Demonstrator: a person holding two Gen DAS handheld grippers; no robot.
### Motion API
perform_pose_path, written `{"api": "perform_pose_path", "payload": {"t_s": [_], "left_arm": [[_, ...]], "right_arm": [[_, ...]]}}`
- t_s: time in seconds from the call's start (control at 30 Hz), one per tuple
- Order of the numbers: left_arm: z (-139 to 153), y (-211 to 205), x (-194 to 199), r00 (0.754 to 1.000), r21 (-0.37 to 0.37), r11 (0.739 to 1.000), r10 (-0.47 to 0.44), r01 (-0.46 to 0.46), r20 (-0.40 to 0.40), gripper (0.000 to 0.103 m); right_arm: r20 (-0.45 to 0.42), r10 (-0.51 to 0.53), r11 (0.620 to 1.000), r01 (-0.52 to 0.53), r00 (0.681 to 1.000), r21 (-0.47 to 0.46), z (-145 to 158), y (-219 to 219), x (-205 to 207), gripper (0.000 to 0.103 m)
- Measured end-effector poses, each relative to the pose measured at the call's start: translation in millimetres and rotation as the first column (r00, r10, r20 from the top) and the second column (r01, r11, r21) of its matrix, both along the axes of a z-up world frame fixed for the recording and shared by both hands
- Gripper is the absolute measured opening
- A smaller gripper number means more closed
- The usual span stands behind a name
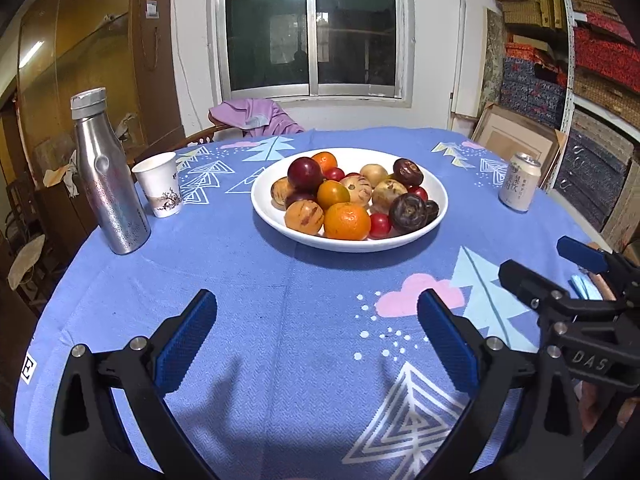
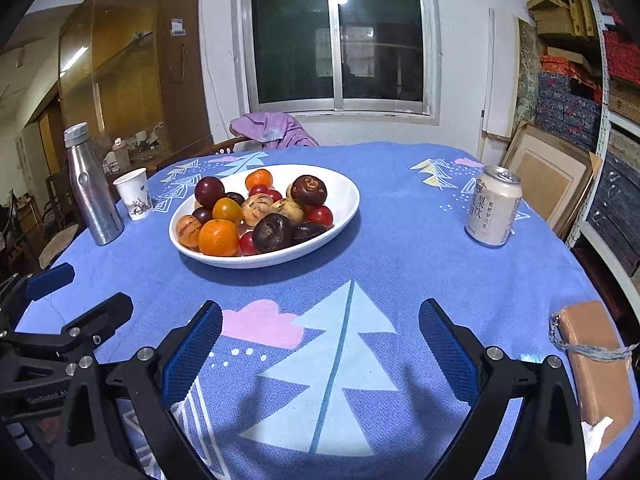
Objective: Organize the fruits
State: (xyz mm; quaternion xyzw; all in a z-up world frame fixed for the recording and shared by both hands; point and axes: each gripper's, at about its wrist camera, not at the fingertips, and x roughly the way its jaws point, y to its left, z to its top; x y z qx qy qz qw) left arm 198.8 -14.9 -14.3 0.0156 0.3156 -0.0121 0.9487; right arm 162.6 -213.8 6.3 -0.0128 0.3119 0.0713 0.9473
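your left gripper (image 1: 316,336) and right gripper (image 2: 320,344) both hover low over the blue tablecloth (image 1: 248,280), jaws spread wide and holding nothing. the fruits (image 1: 348,196) sit heaped in the white bowl (image 1: 438,192), straight ahead of the left gripper and ahead-left of the right one, so the left looks nearer in line. the bowl's long axis runs across your reach. bare cloth lies between you and the rim; the steel bottle (image 1: 106,176) and paper cup (image 1: 158,184) stand left, the can (image 2: 494,206) well right.
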Motion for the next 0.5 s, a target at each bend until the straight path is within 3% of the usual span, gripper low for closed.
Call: {"api": "perform_pose_path", "payload": {"t_s": [0.5], "left_arm": [[2.3,-2.7,-3.3,0.999,0.047,0.998,0.028,-0.03,0.046,0.099]], "right_arm": [[0.015,-0.015,1.0,0.015,1.0,0.004,3.8,-2.1,-2.3,0.1]]}}
